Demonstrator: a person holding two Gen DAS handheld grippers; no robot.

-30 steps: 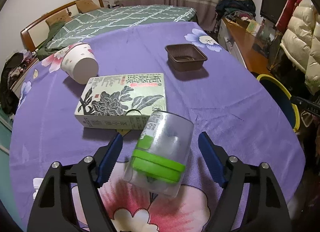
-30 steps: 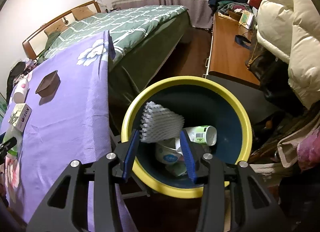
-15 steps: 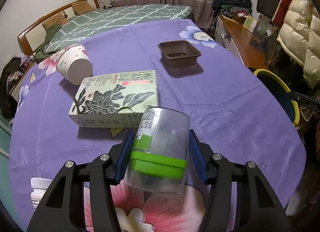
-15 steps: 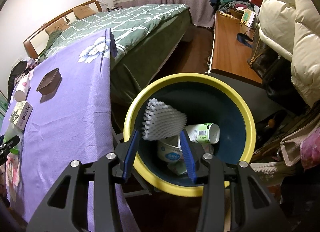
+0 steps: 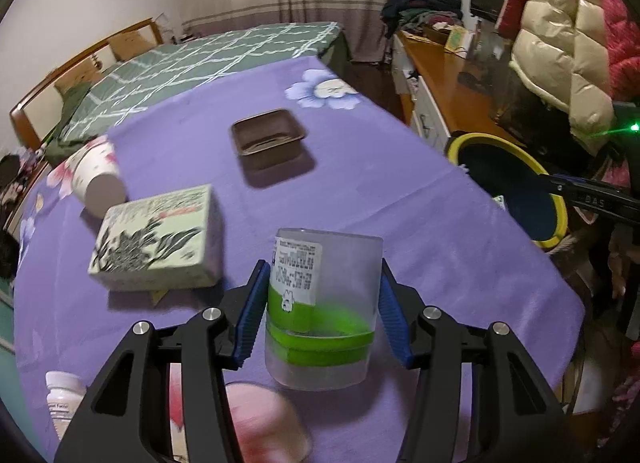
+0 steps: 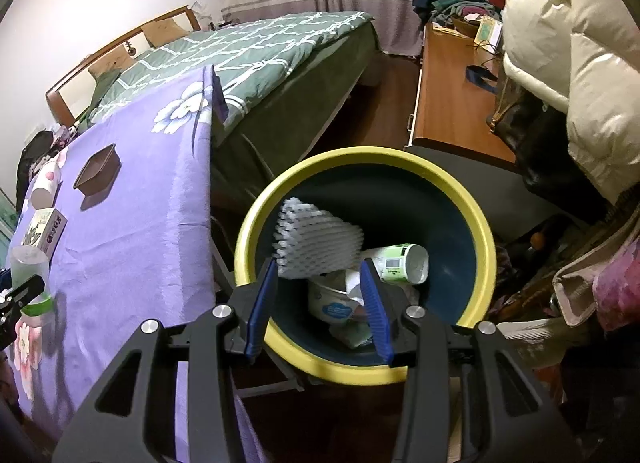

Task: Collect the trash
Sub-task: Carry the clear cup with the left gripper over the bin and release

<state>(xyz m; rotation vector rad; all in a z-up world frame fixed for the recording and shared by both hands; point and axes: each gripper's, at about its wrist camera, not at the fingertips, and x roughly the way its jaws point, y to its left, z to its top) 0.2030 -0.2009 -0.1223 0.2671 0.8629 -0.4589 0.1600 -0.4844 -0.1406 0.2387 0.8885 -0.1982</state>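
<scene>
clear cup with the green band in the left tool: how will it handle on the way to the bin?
The clear cup looks empty and thin-walled, so probably light and easily crushed. Its smooth, tapered sides may slip between the pads. If dropped it would likely roll.

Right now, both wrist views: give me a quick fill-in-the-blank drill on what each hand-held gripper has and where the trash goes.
1. The left hand-held gripper is clamped on a clear plastic jar with a ____ lid.
2. The right hand-held gripper holds a white foam net sleeve over the ____-rimmed bin.
3. The brown tray sits ____ on the purple tablecloth.
4. The paper cup beside the green-patterned box lies on its ____.

Missing words: green; yellow; empty; side
</scene>
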